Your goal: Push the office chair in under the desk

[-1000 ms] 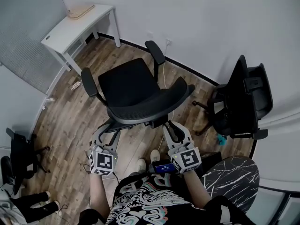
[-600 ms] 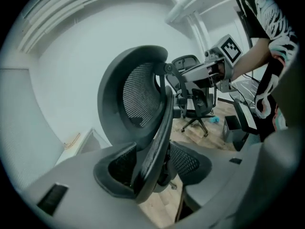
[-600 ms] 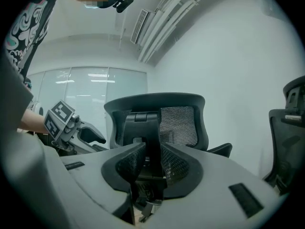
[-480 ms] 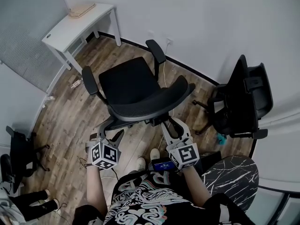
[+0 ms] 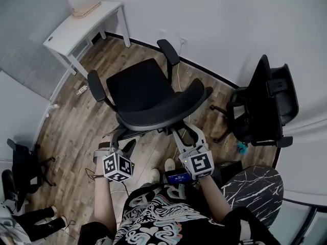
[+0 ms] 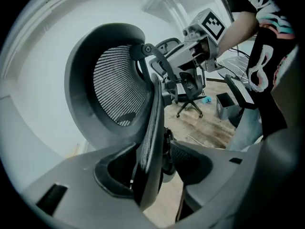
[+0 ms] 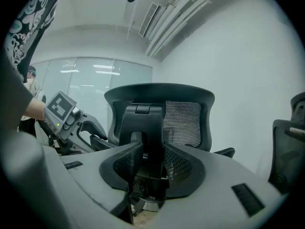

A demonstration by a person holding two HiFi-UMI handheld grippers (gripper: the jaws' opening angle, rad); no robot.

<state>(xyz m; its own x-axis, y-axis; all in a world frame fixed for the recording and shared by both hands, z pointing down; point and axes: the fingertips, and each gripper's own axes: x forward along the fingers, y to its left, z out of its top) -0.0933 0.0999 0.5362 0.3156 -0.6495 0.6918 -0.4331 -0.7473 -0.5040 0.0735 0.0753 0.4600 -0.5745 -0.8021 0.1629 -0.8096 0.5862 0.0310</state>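
Straight ahead of the left gripper (image 5: 120,143) and right gripper (image 5: 187,133) the office chair (image 5: 140,91) is found, its back frame flanked by both just-opened pairs of jaws. Beyond, ahead-left, the desk (image 5: 66,32) is set; right of the right gripper, a second chair (image 5: 265,106).

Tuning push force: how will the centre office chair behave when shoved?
The office chair probably glides easily on the smooth wood floor. Its mesh back, carried on one narrow spine, likely flexes a little before the chair moves.
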